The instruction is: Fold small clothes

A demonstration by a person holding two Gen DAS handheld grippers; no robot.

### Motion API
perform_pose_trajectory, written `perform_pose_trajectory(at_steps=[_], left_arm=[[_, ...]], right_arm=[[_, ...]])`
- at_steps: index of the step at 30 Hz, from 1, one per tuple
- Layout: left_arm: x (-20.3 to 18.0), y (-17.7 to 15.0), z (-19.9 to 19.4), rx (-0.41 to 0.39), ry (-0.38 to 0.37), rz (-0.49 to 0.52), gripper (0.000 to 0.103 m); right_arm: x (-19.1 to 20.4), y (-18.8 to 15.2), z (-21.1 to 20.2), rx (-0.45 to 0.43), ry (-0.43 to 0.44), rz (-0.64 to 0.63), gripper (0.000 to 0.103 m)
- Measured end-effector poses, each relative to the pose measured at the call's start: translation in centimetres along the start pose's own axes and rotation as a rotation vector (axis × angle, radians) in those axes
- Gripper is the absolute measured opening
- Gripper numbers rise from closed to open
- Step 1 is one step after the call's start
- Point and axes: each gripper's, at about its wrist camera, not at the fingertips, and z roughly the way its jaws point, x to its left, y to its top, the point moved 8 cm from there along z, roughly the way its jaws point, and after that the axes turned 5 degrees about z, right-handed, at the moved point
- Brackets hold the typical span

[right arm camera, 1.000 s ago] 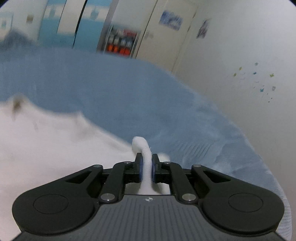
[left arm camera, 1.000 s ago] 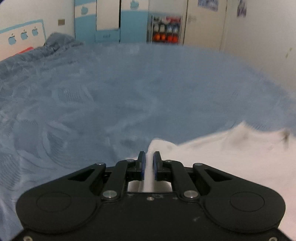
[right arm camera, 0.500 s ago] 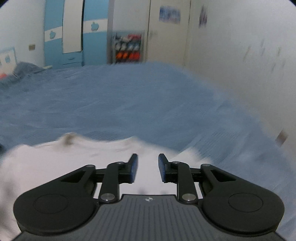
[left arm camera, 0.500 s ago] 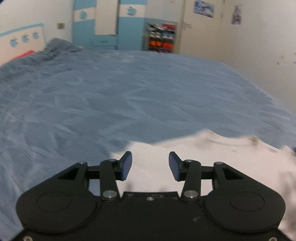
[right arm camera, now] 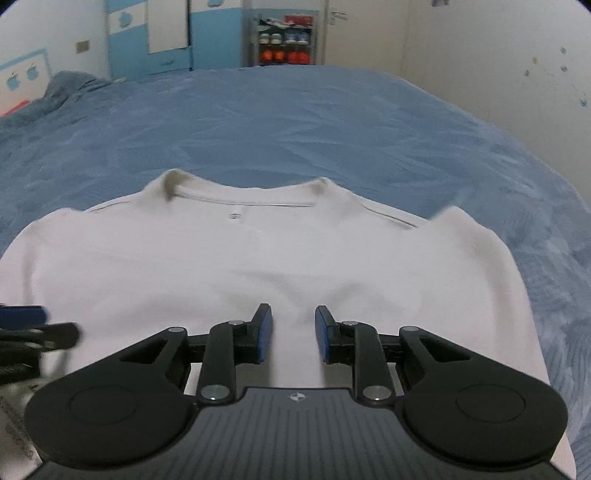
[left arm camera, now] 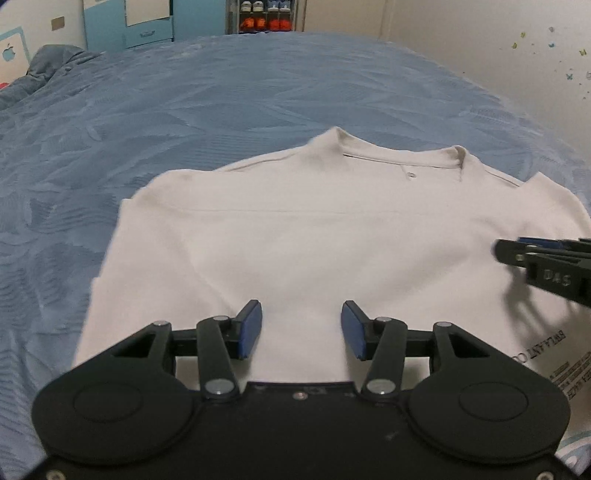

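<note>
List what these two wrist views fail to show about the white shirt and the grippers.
- White cotton shirt, hem: hidden in both views behind the black gripper bodies.
- Dark print on the shirt: cut off by the left view's edge, too small to read.
- Right gripper: open; in the left view only blurred fingers show.
- Left gripper: open.

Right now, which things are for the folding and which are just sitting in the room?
For the folding: white shirt, left gripper, right gripper, both open.

Just there: blue bedspread, shoe rack, blue wardrobe.
</note>
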Motion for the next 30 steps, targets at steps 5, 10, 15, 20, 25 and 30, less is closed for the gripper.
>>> perform_pose_trajectory(at_steps=[5,10,15,20,25,30], left_arm=[[3.4,-0.3,-0.6,-0.005,0.029,-0.026,0.049],[4.8,-0.9,-2.7,-0.040,0.007,-0.032,0.052],[7.9,-2.5,-2.6,-0.017,0.132,-0.023,0.059],[8.0,-2.7,-4.5,-0.024,0.110,-0.069,0.057],[2.5,-3.0,-8.8,-0.064,0.006,0.049,0.057],[-4.1,-3.6,-9.2,-0.065,-0.133,0.140,0.057]], right_arm=[[-4.2,-0.2,-0.1,-0.050,-0.139,-0.021,0.026],[-12.8,-0.2,-1.6,-0.023,-0.202,0.205,0.019],[-15.9,0.6,-5.4,-0.068,-0.208,0.333,0.038],[-13.6,1.6,-12.7,-0.151,-0.071,0.320,0.038],[-12.7,-2.2,-16.9,-0.120,-0.134,0.271,0.041],[-14.1,-6.2,-16.3,0.003,-0.151,0.365,0.041]])
